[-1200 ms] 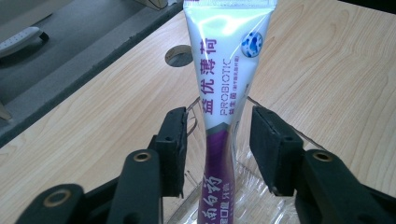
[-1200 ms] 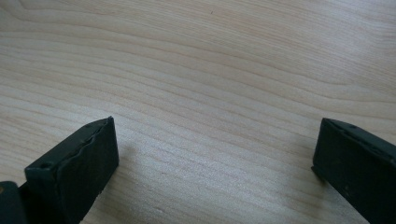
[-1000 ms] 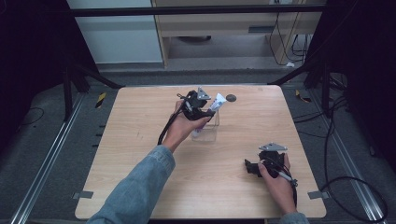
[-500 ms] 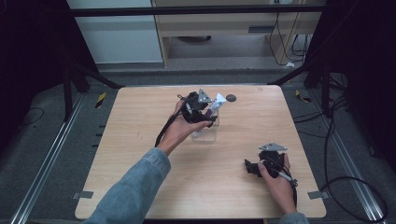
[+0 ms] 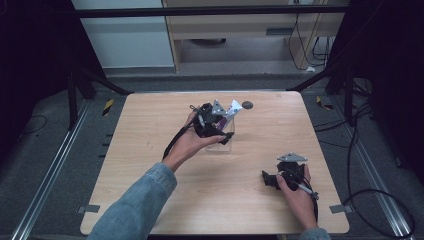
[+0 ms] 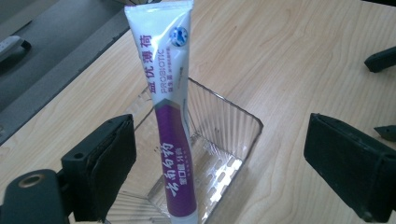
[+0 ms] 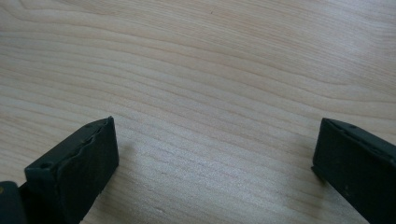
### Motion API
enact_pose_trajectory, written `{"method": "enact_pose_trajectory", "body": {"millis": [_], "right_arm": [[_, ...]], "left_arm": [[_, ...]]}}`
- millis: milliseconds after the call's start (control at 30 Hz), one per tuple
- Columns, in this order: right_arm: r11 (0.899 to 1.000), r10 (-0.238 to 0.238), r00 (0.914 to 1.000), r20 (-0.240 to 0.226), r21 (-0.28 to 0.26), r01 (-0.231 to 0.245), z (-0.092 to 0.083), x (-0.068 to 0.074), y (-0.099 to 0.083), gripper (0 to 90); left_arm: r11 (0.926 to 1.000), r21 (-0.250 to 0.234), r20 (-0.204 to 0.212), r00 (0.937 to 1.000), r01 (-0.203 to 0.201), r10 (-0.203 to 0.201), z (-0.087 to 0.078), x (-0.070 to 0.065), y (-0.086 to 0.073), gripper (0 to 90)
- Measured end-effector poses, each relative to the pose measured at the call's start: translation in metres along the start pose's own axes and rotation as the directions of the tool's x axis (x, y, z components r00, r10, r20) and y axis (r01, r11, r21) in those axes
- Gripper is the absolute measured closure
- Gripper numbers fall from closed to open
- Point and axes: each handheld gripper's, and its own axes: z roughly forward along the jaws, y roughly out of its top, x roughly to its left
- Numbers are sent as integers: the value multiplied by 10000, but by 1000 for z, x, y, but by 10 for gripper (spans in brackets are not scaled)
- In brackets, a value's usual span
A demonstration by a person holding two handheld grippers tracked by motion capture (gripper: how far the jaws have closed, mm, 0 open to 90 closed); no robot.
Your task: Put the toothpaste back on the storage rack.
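- Standing in a clear, ribbed plastic square container (image 6: 219,154), the white-and-purple toothpaste tube (image 6: 170,116) leans tilted, its flat crimped end up and its lower end down inside the container.
- The left tool (image 6: 219,158) sits around the tube with its black jaws spread wide; they have just been opening, and the tube stands between them, close to one pad but with a gap on both sides, so nothing is gripped.
- From the high view, the left tool (image 5: 220,129) is held over the container (image 5: 222,140) near the far middle of the pale wooden desk (image 5: 150,150), with the tube (image 5: 232,109) poking out beyond it.
- A small dark round disc (image 5: 247,105) lies on the desk just beyond the tube.
- The right tool (image 5: 270,181) rests near the front right of the desk, well apart from the container, its jaws wide with bare wood between them.
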Motion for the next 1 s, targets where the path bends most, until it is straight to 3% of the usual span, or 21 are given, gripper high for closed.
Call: {"method": "enact_pose_trajectory", "body": {"millis": [433, 700, 1000], "right_arm": [[10000, 0, 10000, -33, 6, 0, -1, 0, -1, 4], [10000, 20, 10000, -85, 3, -20, -2, 1, -1, 4], [10000, -12, 10000, -54, 6, 12, -2, 1, -2, 5]], "left_arm": [[9997, -91, -54, 9997, -222, 222, -19, -9, -10, 66], [9984, -384, -55, 9992, -404, 403, -34, -14, -12, 66], [9982, -505, 32, 9995, -312, 314, -47, -18, -26, 66]]}}
